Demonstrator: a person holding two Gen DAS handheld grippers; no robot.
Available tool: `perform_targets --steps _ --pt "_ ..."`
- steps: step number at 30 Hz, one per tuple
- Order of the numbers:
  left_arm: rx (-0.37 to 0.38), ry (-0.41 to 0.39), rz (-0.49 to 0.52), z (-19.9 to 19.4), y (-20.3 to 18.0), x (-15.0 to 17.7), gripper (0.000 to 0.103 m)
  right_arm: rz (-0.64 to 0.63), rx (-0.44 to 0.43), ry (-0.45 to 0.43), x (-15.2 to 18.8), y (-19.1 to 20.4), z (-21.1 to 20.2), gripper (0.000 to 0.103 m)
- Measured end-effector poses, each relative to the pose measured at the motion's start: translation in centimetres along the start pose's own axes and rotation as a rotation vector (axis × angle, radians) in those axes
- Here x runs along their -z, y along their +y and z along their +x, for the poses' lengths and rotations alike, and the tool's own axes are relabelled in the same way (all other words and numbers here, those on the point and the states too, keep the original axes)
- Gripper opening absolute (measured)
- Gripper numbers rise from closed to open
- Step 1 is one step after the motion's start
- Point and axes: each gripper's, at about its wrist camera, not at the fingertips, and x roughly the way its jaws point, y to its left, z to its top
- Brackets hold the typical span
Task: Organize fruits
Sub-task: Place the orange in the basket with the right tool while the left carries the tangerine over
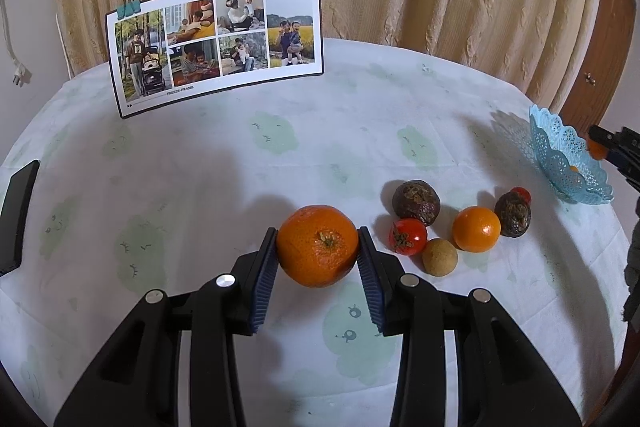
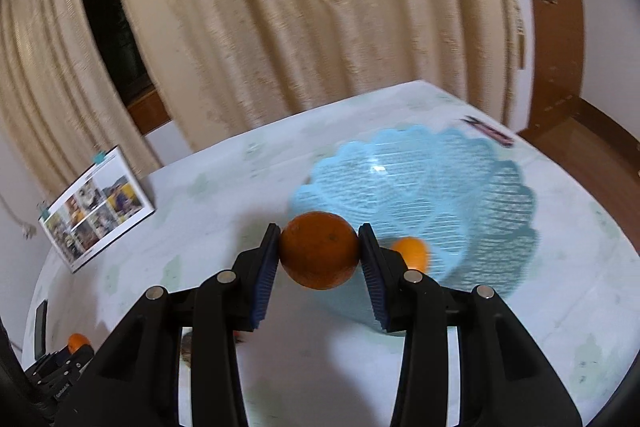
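The orange (image 2: pixel 319 250) in the right tool (image 2: pixel 319 251) sits at the centre of the right wrist view, clamped between the two ribbed blue pads (image 2: pixel 267 269), and it hangs in front of the near rim of the light blue lattice basket (image 2: pixel 472 187), which fills the middle right of that frame with a smaller orange fruit (image 2: pixel 412 254) already lying inside, just right of the tool. To finish this step well, I would judge that the fruit should be carried on over the rim and lowered close to the basket floor before the pads part, so it neither drops hard nor knocks the fruit already there; the frame is blurred, so exact clearance over the rim cannot be told. The left tool (image 1: pixel 318 253) likewise grips a tangerine (image 1: pixel 318 251), stem end facing the camera, at the lower centre of the left wrist view, its pads (image 1: pixel 372 269) pressed on both flanks at roughly a fruit's width; whether the tangerine is lifted off the table (image 1: pixel 280 155) or resting on it cannot be told. To its right lie two small red fruits (image 1: pixel 407 235), two dark wrinkled fruits (image 1: pixel 416 202), a second small orange (image 1: pixel 476 229) and a tan round fruit (image 1: pixel 439 256), clustered near one another, with the basket (image 1: pixel 560 155) at the right edge. A photo collage card (image 1: pixel 216 47) stands clipped at the upper left
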Motion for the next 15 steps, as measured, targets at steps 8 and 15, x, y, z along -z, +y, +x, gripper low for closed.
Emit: perform_targets --steps 8,15 --pt "-0.005 0.000 0.007 -0.4 -0.5 -0.1 0.039 0.082 0.084 -0.029 0.0 -5.8 -1.8 0.041" --pt "0.001 -0.010 0.030 -1.1 -1.9 -0.5 0.039 0.103 0.116 -0.013 0.9 -7.8 -1.2 0.041"
